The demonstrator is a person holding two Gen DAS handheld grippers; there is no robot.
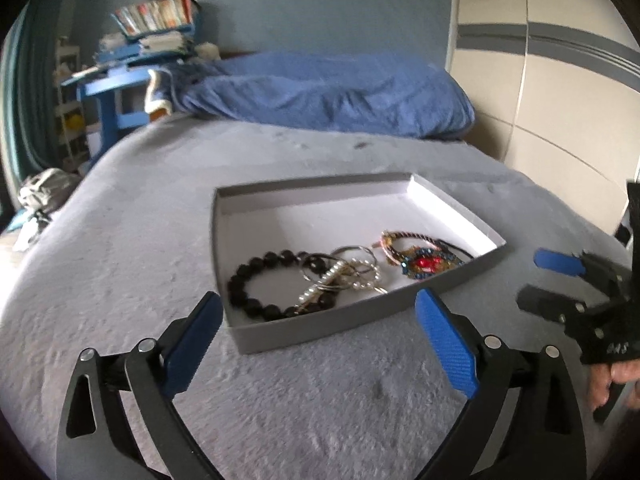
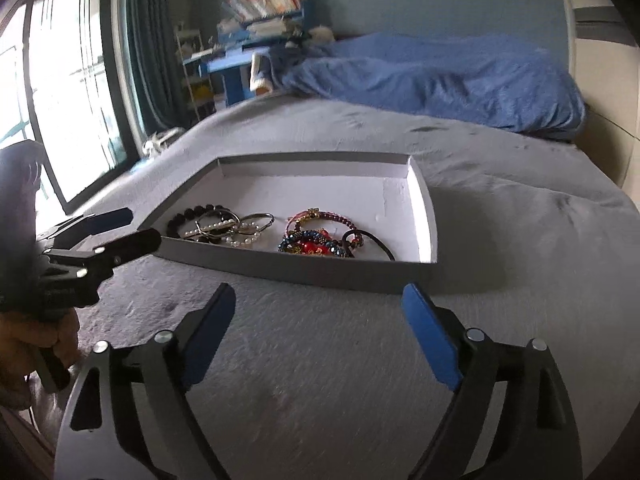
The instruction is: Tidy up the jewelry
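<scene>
A shallow grey box (image 1: 320,332) (image 2: 304,272) with a white inside lies on the grey bed. In it lie a black bead bracelet (image 1: 256,280) (image 2: 188,216), silver rings with a pearl strand (image 1: 344,274) (image 2: 240,228), and a red and blue jewelled bracelet (image 1: 424,262) (image 2: 316,242). My left gripper (image 1: 320,320) is open and empty, just in front of the box's near wall. My right gripper (image 2: 318,312) is open and empty, in front of the box. Each gripper shows in the other's view: the right one (image 1: 548,280) beside the box, the left one (image 2: 128,226) at its left corner.
The grey bedspread (image 1: 280,400) (image 2: 500,216) spreads all around the box. A blue duvet (image 1: 328,92) (image 2: 440,76) is heaped at the far end. A blue desk with books (image 1: 132,64) (image 2: 248,40) stands beyond. A window (image 2: 60,92) is at the left.
</scene>
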